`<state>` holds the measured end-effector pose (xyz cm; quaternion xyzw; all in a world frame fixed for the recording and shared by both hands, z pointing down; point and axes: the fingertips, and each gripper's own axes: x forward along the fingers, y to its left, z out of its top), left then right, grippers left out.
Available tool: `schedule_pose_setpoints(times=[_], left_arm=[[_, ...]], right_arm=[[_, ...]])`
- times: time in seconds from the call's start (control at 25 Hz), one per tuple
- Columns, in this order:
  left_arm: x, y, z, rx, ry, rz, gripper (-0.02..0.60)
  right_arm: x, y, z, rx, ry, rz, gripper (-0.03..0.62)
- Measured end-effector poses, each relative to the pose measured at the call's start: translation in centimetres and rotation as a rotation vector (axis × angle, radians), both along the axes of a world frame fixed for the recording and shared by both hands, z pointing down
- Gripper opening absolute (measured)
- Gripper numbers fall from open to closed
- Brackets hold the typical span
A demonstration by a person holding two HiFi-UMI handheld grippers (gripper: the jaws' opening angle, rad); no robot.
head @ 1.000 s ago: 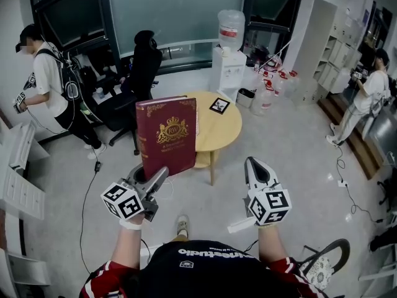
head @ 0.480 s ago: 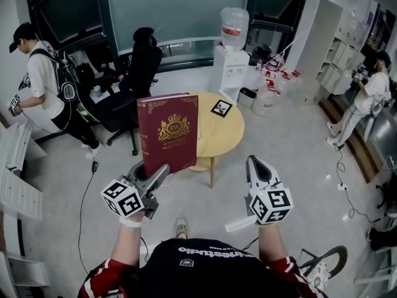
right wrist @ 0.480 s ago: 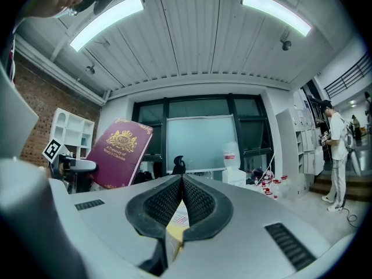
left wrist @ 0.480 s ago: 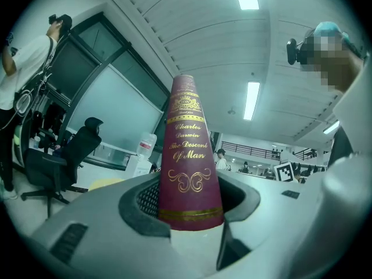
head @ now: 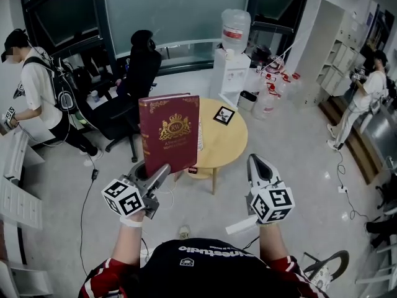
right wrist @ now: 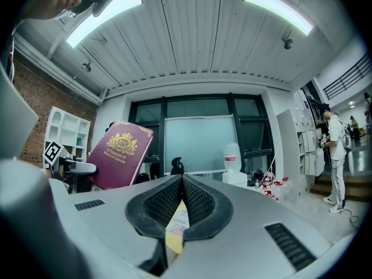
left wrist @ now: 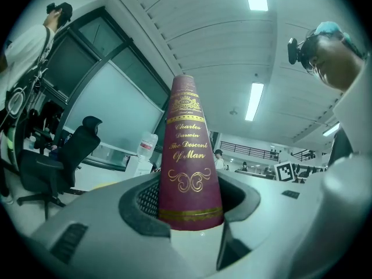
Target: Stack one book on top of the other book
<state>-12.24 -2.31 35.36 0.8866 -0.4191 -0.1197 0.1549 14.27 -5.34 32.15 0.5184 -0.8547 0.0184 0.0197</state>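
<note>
Maroon, gilt-stamped hardback book [head: 167, 132] stands upright, pinched at its foot by the left gripper [head: 158, 174], apparently bound for the round yellow wooden table [head: 231, 143]; the right gripper [head: 258, 168] waits empty, jaws pressed together.

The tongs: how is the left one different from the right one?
The left tongs grip the red book upright; the right tongs hold nothing. The left tongs' jaws stand apart around its spine; the right tongs' jaws are pressed together. Both carry a marker cube.
</note>
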Motion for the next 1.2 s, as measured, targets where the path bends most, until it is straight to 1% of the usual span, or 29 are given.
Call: schedule_pose_setpoints(times=[0.04,0.16,0.32,0.4,0.64,0.84,1.08,1.2], left_arm=[[-0.9,-0.9,-0.3,-0.001,0.002,0.004,0.224],[-2.0,-2.6,-0.2,0.004,0.008,0.008,0.224],[-6.1,-6.2,-1.0,-0.007,0.036,0.006,0.224],[-7.0,-7.2,-0.4,-0.012,0.044,0.0,0.224],[-7.3,-8.4,1.3,-0.015,0.051,-0.001,0.223],[-7.3,-9.7,2.5,-0.039,0.074,0.028,0.224],[-7.4,-10.9,3.7,-0.068,0.097,0.029,0.223],[-7.6,-11.4,4.3,-0.07,0.096,0.044,0.223]], right_arm=[[-1.0,-0.8,-0.4,0.0,0.003,0.002,0.028],[-2.2,-2.5,-0.5,0.002,0.017,0.0,0.028],[-6.4,-5.8,-1.8,-0.006,0.038,-0.005,0.028],[-7.4,-6.8,-1.4,-0.007,0.046,-0.01,0.028],[-7.5,-8.2,0.2,-0.012,0.052,-0.011,0.028],[-8.3,-9.4,1.3,-0.021,0.056,-0.011,0.028],[-9.1,-10.3,2.4,-0.035,0.07,-0.013,0.028],[-9.4,-10.7,2.7,-0.036,0.072,-0.006,0.028]])
